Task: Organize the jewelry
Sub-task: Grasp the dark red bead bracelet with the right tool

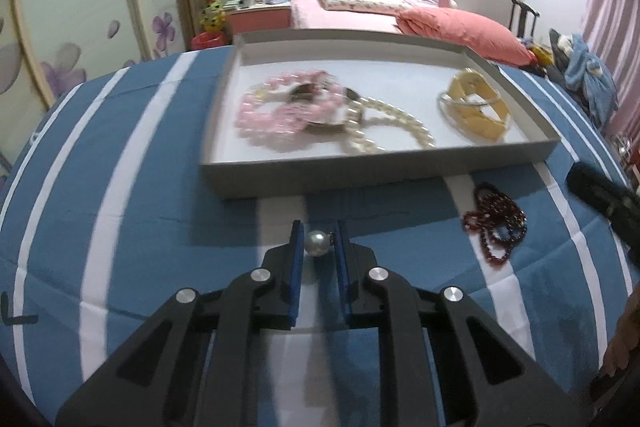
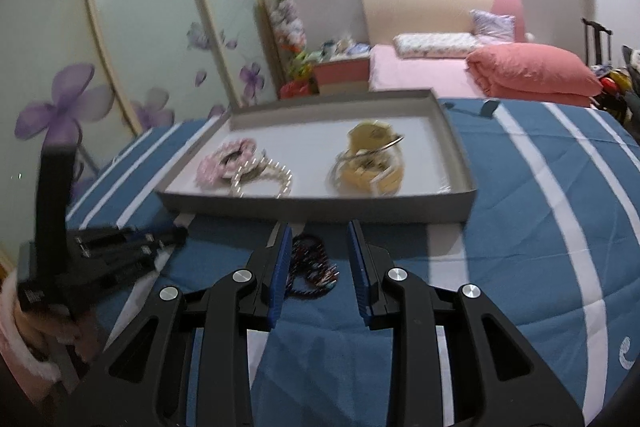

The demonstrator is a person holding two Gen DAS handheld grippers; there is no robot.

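Left wrist view: left gripper point(image 1: 318, 241) jaws clamped on a round glossy pearl point(image 1: 319, 243), small stud end pointing right, over the striped cloth point(image 1: 120, 187) just before the tray point(image 1: 376, 175) near edge. Tray holds pink beads point(image 1: 276, 111), pearl strand point(image 1: 384, 131), yellow bangle point(image 1: 476, 107). Dark red beads point(image 1: 496, 223) lie on cloth by the tray's near right corner.

Right wrist view: right gripper point(image 2: 320, 255) jaws apart, above the blurred, partly hidden dark red beads point(image 2: 314, 269), probably not touching.
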